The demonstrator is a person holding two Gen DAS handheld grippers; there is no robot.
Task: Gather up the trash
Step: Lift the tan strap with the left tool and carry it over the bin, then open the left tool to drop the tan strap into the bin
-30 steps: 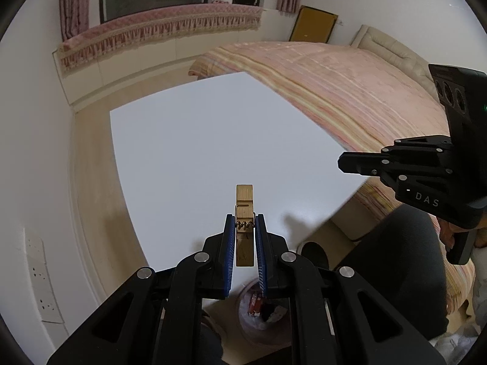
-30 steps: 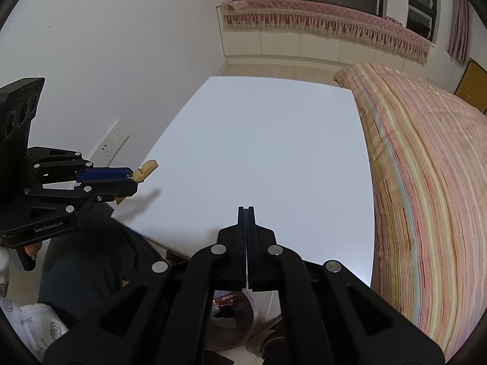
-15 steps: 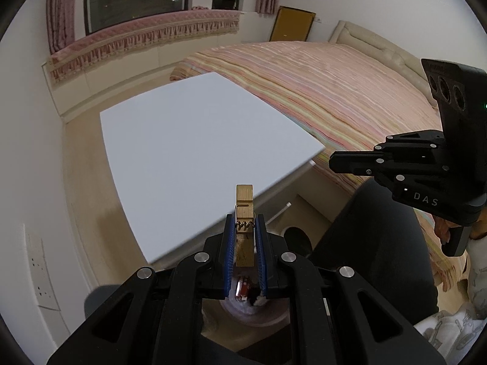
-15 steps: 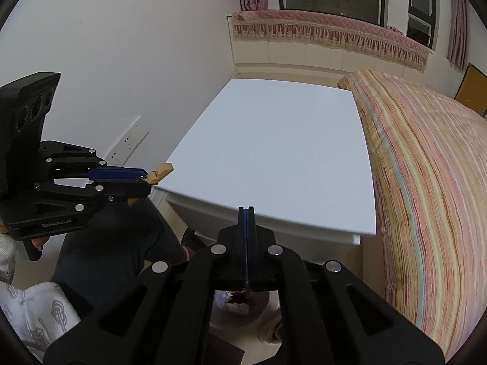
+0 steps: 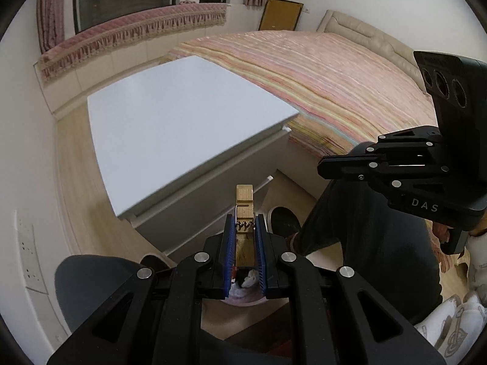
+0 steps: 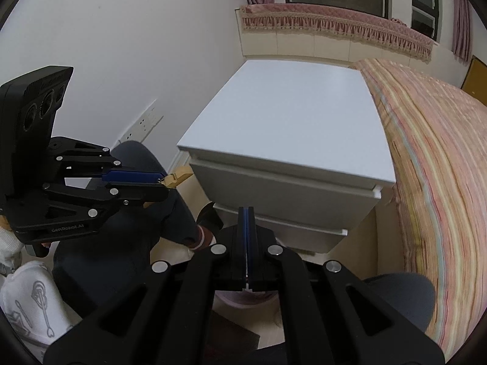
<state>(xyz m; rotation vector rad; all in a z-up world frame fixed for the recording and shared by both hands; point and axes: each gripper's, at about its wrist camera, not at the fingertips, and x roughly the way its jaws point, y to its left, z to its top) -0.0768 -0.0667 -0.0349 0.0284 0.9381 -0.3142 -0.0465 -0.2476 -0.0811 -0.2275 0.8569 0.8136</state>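
One clothespin, two tongs, one white cabinet, one bed

A white drawer chest stands beside the bed, its top bare. The striped pink bedspread runs along its right side, touching it. Far behind, a fringed pink window seat lines the wall under the window. Wall sockets sit left of the chest, low down.

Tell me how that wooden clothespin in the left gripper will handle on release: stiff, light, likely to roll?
The clothespin looks like rigid wood with a metal spring, so it probably won't flex in the left gripper. It seems small and light, likely dropping cleanly. Its flat sides suggest it won't roll far.
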